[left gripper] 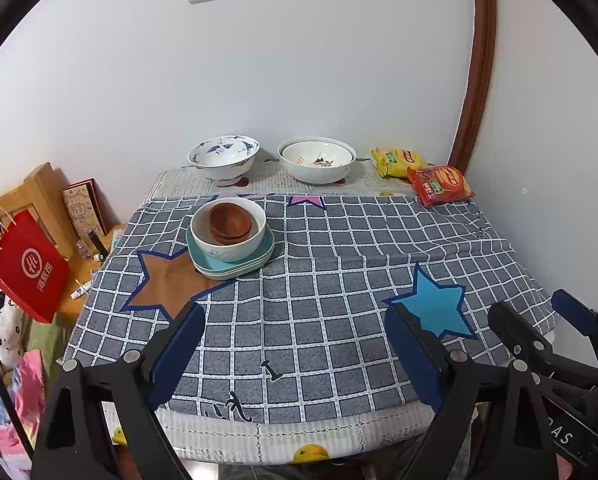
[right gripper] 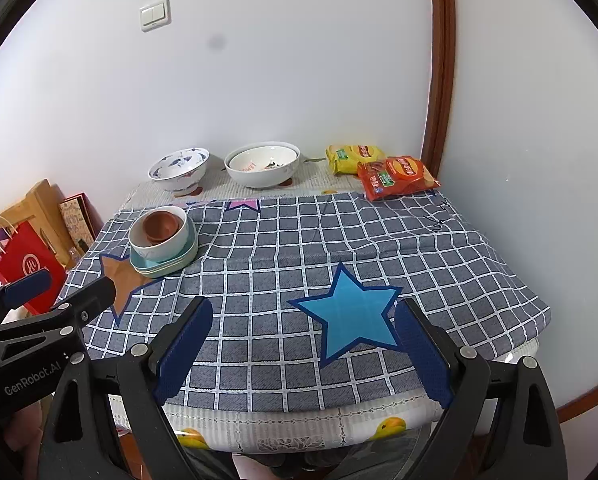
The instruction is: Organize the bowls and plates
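A stack stands at the table's left: teal square plates (left gripper: 229, 262) (right gripper: 163, 266), a white bowl (left gripper: 229, 236) (right gripper: 161, 240) on them, and small brown bowls (left gripper: 230, 222) (right gripper: 161, 226) nested inside. A blue-patterned bowl (left gripper: 223, 158) (right gripper: 179, 168) and a large white bowl (left gripper: 317, 159) (right gripper: 262, 164) stand at the back by the wall. My left gripper (left gripper: 295, 328) (right gripper: 63, 290) is open and empty over the near table edge. My right gripper (right gripper: 303, 324) (left gripper: 535, 312) is open and empty beside it, to the right.
Grey checked cloth (left gripper: 319, 264) with a blue star (right gripper: 349, 312) covers the table. Yellow (left gripper: 395, 162) and red (left gripper: 441, 185) snack bags lie at the back right. A red paper bag (left gripper: 25, 268) and wooden furniture (left gripper: 47, 196) are left of the table. Walls close off back and right.
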`<state>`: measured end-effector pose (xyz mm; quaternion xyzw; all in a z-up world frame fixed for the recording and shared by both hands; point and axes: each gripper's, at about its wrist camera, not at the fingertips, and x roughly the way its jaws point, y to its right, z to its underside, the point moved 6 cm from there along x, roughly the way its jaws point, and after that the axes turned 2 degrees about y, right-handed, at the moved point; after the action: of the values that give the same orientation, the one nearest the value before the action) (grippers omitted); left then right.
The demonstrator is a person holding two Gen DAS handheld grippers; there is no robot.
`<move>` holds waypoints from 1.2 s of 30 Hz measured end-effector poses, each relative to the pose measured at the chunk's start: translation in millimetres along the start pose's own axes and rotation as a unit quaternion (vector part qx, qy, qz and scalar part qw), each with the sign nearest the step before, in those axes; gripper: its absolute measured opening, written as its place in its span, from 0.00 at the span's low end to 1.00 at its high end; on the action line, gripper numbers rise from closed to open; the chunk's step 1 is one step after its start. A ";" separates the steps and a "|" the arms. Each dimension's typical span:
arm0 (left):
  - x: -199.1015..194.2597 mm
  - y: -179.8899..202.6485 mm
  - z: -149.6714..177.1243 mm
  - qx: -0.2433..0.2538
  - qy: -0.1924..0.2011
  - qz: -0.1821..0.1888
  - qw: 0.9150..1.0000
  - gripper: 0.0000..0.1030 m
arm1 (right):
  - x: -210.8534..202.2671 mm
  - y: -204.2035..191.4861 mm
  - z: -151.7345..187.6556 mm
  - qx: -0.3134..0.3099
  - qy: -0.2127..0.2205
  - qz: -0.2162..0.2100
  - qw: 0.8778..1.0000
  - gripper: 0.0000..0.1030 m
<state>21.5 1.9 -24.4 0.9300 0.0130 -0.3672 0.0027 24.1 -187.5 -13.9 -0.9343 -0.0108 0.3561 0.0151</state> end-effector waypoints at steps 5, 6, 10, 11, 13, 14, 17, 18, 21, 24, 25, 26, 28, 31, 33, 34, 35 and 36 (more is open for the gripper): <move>-1.3 0.0 -0.8 0.000 0.001 0.001 1.000 0.88 | -2.1 -0.7 -0.6 0.001 0.002 0.000 1.000 0.89; -1.4 0.1 -0.8 0.000 0.001 0.001 1.000 0.88 | -2.0 -0.7 -1.1 0.001 0.002 0.000 1.000 0.89; -1.4 0.0 -0.7 0.000 0.001 0.000 1.000 0.88 | -3.7 -1.2 -1.6 0.001 0.003 -0.001 1.000 0.89; -1.8 0.1 -0.8 0.001 0.001 0.000 1.000 0.88 | -3.6 -1.1 -1.5 0.001 0.003 -0.001 1.000 0.89; -2.1 0.2 -1.2 0.002 0.001 -0.001 1.000 0.88 | -4.1 -1.7 -1.5 0.001 0.004 -0.001 1.000 0.89; -2.3 0.5 -1.0 0.001 0.001 -0.001 1.000 0.88 | -4.4 -2.0 -1.7 0.000 0.004 -0.002 1.000 0.89; -2.7 0.5 -1.4 0.002 0.002 -0.002 1.000 0.88 | -5.8 -3.0 -2.6 0.001 0.006 -0.003 1.000 0.89; -3.0 0.6 -1.6 0.001 0.002 -0.002 1.000 0.88 | -6.2 -3.0 -2.7 0.001 0.007 -0.003 1.000 0.89; -3.2 0.9 -2.0 0.001 0.004 -0.004 1.000 0.88 | -7.6 -3.2 -2.8 0.001 0.008 -0.003 1.000 0.89; -3.4 0.5 -2.2 -0.001 0.004 -0.004 1.000 0.88 | -8.5 -3.2 -3.3 0.000 0.008 -0.003 1.000 0.89; -3.3 0.3 -2.3 0.000 0.004 -0.005 1.000 0.88 | -8.6 -3.3 -3.3 0.000 0.009 -0.003 1.000 0.89; -3.6 -0.1 -2.1 0.000 0.004 -0.006 1.000 0.88 | -8.6 -3.3 -3.2 0.001 0.009 -0.003 1.000 0.89; -2.9 -0.9 -2.1 -0.001 0.002 -0.007 1.000 0.88 | -8.6 -3.3 -3.3 0.000 0.009 -0.003 1.000 0.89; -3.6 -2.5 -2.8 -0.001 0.005 -0.009 1.000 0.88 | -8.7 -3.2 -3.2 0.002 0.009 -0.003 1.000 0.89; -4.1 -3.8 -3.4 -0.003 0.006 -0.010 1.000 0.88 | -9.3 -3.9 -3.6 0.004 0.010 -0.005 1.000 0.89; -3.9 -4.3 -3.9 -0.004 0.006 -0.010 1.000 0.88 | -9.7 -4.3 -4.0 0.005 0.010 -0.005 1.000 0.89; -3.5 -4.7 -4.4 -0.004 0.007 -0.009 1.000 0.88 | -10.1 -4.8 -4.4 0.005 0.011 -0.006 1.000 0.89; -2.9 -4.8 -4.8 -0.003 0.007 -0.009 1.000 0.88 | -10.2 -5.4 -5.0 0.004 0.013 -0.007 1.000 0.89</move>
<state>22.5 6.7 -18.8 0.9324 0.0225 -0.3606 0.0016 19.7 -182.6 -3.2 -0.9388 -0.0154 0.3435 0.0213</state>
